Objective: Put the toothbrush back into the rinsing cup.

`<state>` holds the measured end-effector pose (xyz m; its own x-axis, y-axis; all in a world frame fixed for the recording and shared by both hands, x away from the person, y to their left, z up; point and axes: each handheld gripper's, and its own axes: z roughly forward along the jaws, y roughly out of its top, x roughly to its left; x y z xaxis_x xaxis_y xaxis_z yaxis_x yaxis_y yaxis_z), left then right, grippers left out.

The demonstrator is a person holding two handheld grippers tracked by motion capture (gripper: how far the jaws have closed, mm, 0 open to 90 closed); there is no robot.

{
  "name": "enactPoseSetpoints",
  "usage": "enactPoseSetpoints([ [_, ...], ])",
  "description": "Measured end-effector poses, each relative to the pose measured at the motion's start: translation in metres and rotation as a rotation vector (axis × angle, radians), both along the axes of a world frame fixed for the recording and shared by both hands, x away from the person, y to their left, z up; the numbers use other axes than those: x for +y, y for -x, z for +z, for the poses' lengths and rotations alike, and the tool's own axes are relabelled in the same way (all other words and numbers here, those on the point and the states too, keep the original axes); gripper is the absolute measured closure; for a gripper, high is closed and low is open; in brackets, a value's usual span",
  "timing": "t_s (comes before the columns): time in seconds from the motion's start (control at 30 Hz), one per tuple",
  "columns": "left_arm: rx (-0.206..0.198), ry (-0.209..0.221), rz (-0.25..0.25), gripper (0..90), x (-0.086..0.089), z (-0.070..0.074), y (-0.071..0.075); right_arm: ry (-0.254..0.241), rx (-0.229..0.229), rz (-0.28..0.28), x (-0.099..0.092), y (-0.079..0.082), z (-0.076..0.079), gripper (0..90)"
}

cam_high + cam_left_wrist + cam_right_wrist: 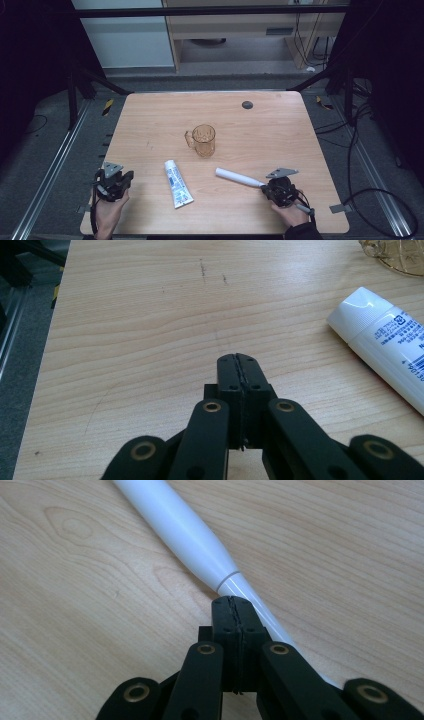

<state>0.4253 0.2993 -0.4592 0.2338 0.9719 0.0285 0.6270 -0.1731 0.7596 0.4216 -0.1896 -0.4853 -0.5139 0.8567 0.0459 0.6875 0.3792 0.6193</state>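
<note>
Resting near the worktop's front-right corner, the right gripper (pixel 272 189) has its jaws pressed together on nothing, poised over the thin neck of a white toothbrush (pixel 190 535); whether they touch it is hard to tell. Jaws likewise closed and empty, the left gripper (pixel 239 371) sits by the front-left corner. Between them lies a toothpaste tube (pixel 177 183), with an amber glass mug (pixel 203 140) standing mid-worktop (pixel 150 120).
</note>
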Motion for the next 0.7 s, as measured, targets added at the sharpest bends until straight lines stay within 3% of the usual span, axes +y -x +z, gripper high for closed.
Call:
enactPoseSetpoints([
  [0.7, 0.002, -0.004, -0.002, 89.1, -0.001, -0.001, -0.001, -0.004, -0.037, -0.065, -0.005, -0.021, -0.002, 89.8],
])
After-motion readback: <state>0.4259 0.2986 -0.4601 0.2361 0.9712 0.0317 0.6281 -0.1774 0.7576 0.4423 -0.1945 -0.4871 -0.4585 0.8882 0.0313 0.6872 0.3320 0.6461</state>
